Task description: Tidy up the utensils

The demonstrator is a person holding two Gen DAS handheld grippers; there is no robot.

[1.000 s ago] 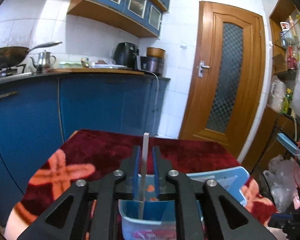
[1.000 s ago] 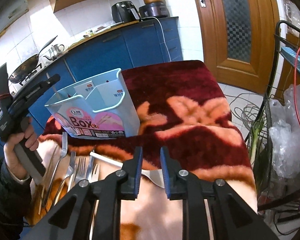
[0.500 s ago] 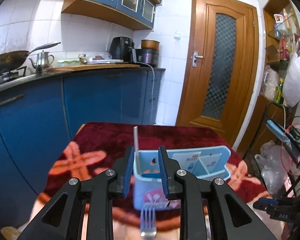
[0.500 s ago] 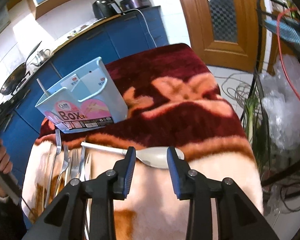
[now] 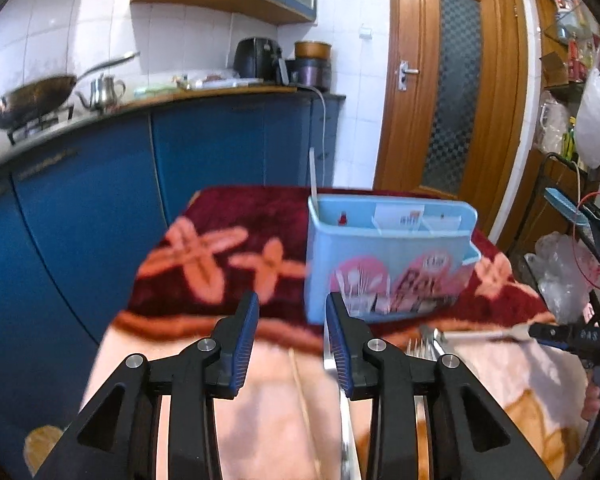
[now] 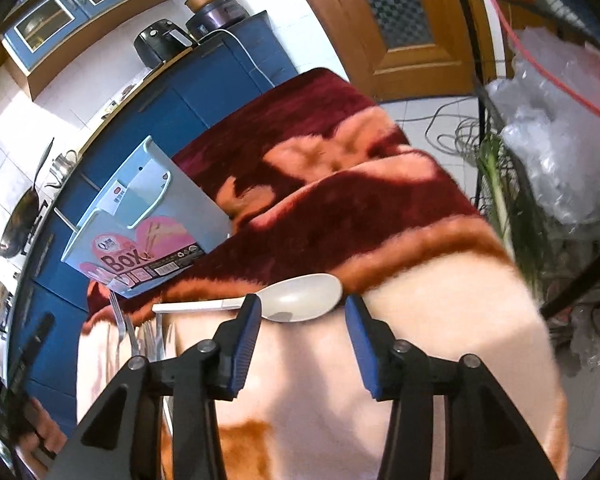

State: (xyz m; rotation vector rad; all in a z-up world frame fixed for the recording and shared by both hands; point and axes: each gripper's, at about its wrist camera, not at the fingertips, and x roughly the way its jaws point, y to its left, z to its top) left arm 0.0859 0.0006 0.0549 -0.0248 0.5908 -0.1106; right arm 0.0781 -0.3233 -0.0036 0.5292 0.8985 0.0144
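A light blue utensil box [image 5: 388,264] stands on the red and peach blanket [image 5: 228,264], and a white handle [image 5: 313,178] sticks up from its left compartment. My left gripper [image 5: 292,308] hovers in front of the box and left of it; its jaws are opening with nothing between them. Under it lie a chopstick [image 5: 304,400] and forks [image 5: 420,346]. My right gripper [image 6: 302,312] points down at a white rice spoon [image 6: 296,298] lying flat on the blanket. Its jaws are opening, the spoon's bowl just ahead of the fingertips, untouched. The box [image 6: 148,216] is further left.
Several forks [image 6: 136,332] lie left of the spoon's handle. Blue kitchen cabinets [image 5: 100,220] run behind the table, and a wooden door [image 5: 452,92] is at the back. A wire rack with plastic bags [image 6: 560,152] and cables crowds the table's right edge.
My left gripper let go of the white-handled utensil in the box, pulled back and shifted left, jaws widening. My right gripper sank toward the white spoon, rolled and widened.
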